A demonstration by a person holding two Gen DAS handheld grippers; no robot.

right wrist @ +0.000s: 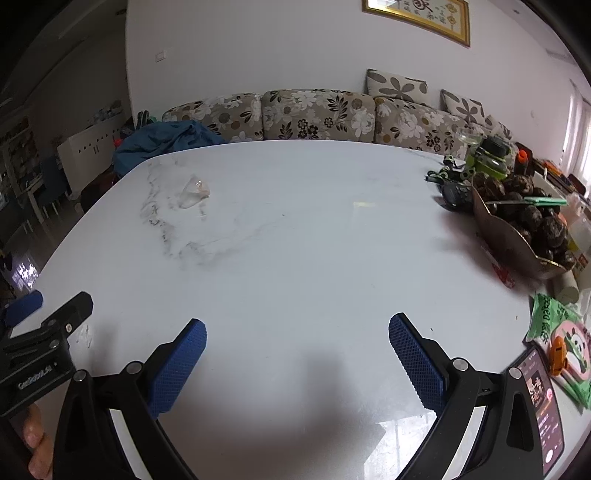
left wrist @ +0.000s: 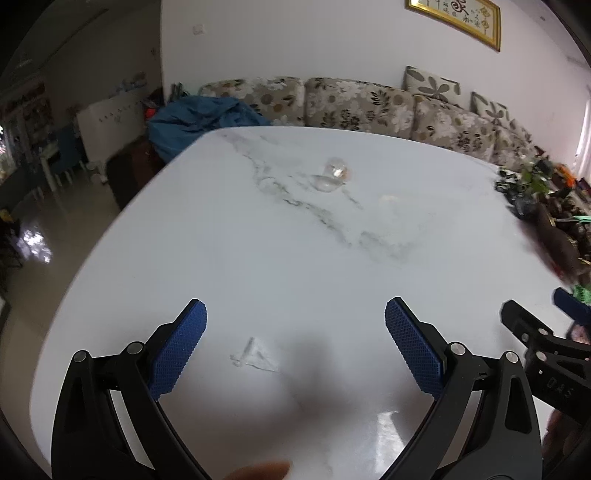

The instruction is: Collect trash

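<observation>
Both sets of fingers are spread wide and holding nothing, just hanging over the white marble-look tabletop (right wrist: 295,229). The left gripper (left wrist: 295,347) has a small clear scrap of wrapper (left wrist: 253,355) lying flat on the tabletop between its blue pads, a bit toward the left finger, not touching either one as far as I can see. The right gripper (right wrist: 297,362) has only bare tabletop between its fingers. Each one shows up at the edge of the other's view, so they're side by side and close.

The other bit of trash is a crumpled clear plastic cup (left wrist: 332,173) on its side, around 12 o'clock from the left gripper and well out toward the far side, sitting on the grey veining. From the right gripper it's at about 11 o'clock (right wrist: 195,192). Nothing sits between the fingers and it.

Over at 2 to 3 o'clock from the right gripper the tabletop gets cluttered: a brown bowl (right wrist: 513,240) piled with dark round things, a green bottle (right wrist: 489,157) behind it, a green and pink snack packet (right wrist: 561,339), and a phone (right wrist: 543,402) with its screen lit right beside the right finger.

Beyond the far edge there's a floral sofa (right wrist: 314,114) against a white wall, a blue cloth bundle (right wrist: 162,144) at its left end, and a gold framed picture (right wrist: 417,14) up high. A darker room opens off at 9 to 10 o'clock.
</observation>
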